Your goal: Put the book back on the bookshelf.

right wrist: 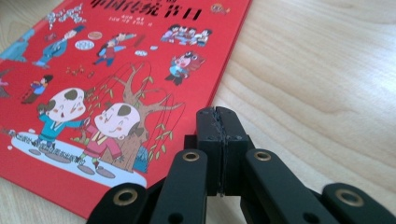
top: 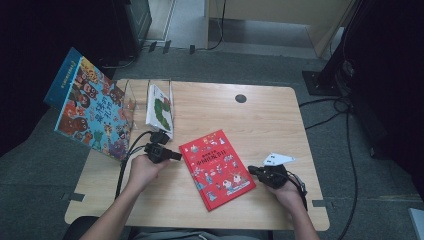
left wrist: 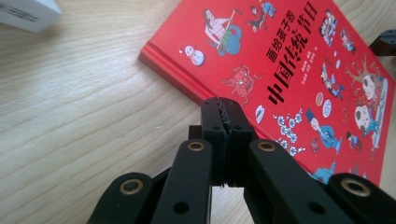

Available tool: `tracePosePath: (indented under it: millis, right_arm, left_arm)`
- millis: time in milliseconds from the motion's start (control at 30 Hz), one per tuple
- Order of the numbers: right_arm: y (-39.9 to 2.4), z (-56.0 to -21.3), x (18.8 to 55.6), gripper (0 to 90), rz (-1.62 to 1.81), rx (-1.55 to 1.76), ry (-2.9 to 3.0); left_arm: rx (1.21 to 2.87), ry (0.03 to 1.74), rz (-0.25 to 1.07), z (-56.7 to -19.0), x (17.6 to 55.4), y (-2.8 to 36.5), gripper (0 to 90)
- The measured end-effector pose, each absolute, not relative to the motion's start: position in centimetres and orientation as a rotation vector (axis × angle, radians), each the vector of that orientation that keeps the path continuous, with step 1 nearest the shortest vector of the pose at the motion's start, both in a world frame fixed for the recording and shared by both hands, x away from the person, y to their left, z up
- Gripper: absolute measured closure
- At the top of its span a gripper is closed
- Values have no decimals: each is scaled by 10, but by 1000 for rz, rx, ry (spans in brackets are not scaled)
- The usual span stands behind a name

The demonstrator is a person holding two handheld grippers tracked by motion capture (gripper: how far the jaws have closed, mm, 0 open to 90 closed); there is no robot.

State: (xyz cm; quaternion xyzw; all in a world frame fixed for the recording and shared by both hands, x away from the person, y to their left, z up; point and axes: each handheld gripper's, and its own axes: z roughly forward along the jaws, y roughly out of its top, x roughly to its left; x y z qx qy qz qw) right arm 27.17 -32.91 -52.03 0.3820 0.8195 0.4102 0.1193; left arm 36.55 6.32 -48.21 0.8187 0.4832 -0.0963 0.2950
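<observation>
In the left gripper view the left gripper [left wrist: 227, 122] has its two black jaws pressed flat together with nothing between them. Its tips stand at the near long edge of the red book [left wrist: 299, 70], which lies flat on the wooden table [left wrist: 84, 116]; whether the tips touch that edge cannot be told. From this tool the book spreads ahead and to the right, cover up, with black characters and small cartoon figures. Farther off, ahead and to the left, a white corner of another book [left wrist: 25, 14] rests on the table.

In the right gripper view the right gripper [right wrist: 219, 130] is also closed, jaw against jaw, gripping nothing. The red book [right wrist: 116, 70] lies ahead and to the left of its tips, its edge running just beside them, with two cartoon children under a tree nearest the tool. Bare table [right wrist: 317, 70] stretches ahead and to the right.

From the high view, the book [top: 216, 167] lies slanted between the two tools, the left gripper [top: 176, 156] at its left edge and the right gripper [top: 251, 171] at its right edge, each held in a hand. Beyond the left gripper a white book with a green picture [top: 160, 108] stands in a clear rack [top: 131, 95], and a large colourful book [top: 91, 107] leans at the table's far left edge.
</observation>
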Motion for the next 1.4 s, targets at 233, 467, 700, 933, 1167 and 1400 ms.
tracePosePath:
  millis: [233, 467, 700, 933, 1167, 1400]
  right_arm:
    - [-325, -523, 272, 899, 1188, 1123, 2398]
    - [-316, -524, 272, 899, 1196, 1102, 2412]
    - [-307, -524, 274, 899, 1196, 1080, 2411]
    - [-304, -524, 276, 900, 1192, 1080, 2400]
    - [-300, -524, 278, 900, 1195, 1093, 2395]
    - [-297, -524, 279, 900, 1186, 1084, 2394]
  left_arm:
    - [2192, 1285, -260, -490, 367, 58, 900]
    - [2183, 1288, -262, -496, 366, 59, 900]
    - [2155, 1294, -244, -498, 368, 59, 900]
    - [2175, 1293, -231, -496, 373, 56, 900]
    - [2184, 1277, -229, -496, 379, 55, 900]
    - [2195, 1269, -202, -495, 385, 52, 900]
